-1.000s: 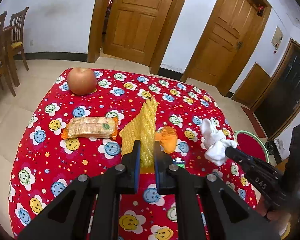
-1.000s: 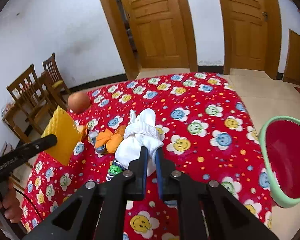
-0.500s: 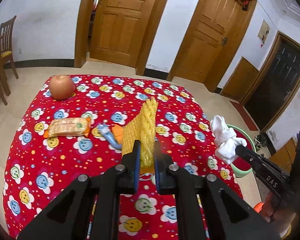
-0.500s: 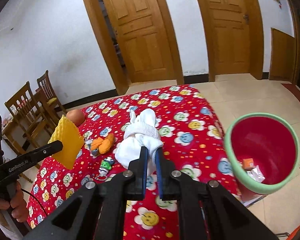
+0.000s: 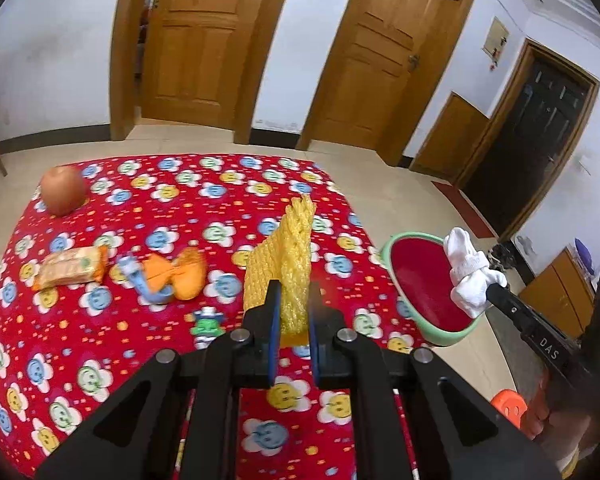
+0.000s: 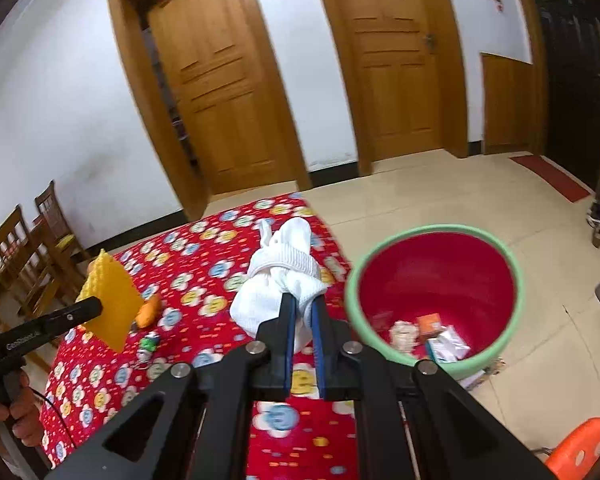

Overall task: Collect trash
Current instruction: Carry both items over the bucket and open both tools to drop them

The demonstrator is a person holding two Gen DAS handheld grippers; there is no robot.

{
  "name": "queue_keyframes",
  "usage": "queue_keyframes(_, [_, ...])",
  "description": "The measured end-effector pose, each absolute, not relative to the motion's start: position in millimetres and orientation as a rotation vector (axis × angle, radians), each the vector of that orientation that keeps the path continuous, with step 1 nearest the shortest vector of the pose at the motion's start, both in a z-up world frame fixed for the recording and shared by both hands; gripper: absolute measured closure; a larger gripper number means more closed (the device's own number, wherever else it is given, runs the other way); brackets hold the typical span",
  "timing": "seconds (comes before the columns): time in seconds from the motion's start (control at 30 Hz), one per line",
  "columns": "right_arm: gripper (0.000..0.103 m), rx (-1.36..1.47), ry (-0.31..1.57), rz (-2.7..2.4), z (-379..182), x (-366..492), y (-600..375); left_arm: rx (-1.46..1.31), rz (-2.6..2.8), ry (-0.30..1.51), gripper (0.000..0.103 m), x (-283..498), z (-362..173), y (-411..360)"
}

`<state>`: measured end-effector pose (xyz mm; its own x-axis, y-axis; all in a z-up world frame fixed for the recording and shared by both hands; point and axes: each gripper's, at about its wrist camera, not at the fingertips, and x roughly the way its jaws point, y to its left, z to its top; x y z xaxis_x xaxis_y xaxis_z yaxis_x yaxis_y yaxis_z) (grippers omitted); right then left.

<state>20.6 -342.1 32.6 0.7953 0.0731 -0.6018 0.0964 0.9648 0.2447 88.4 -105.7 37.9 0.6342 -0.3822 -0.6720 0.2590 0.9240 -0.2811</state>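
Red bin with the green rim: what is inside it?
In the red bin, a few wrappers and crumpled scraps lie on the bottom. The near wall and right gripper hide the rest.

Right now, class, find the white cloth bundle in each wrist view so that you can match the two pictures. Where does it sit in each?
Left wrist view: the white cloth bundle is at the right, pinched at the tip of the right gripper, in front of the red bin.
Right wrist view: it is at centre, just beyond the jaws, over the red flowered tablecloth.
Shared landmark: the red bin with a green rim.
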Motion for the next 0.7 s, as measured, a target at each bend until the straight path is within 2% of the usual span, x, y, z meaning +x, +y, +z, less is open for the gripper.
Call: queue_keyframes(0.7, [0.091,0.355,0.716,-0.218,-12,16,-443,-0.011,-0.553,0.847,0.092,107,29,-233])
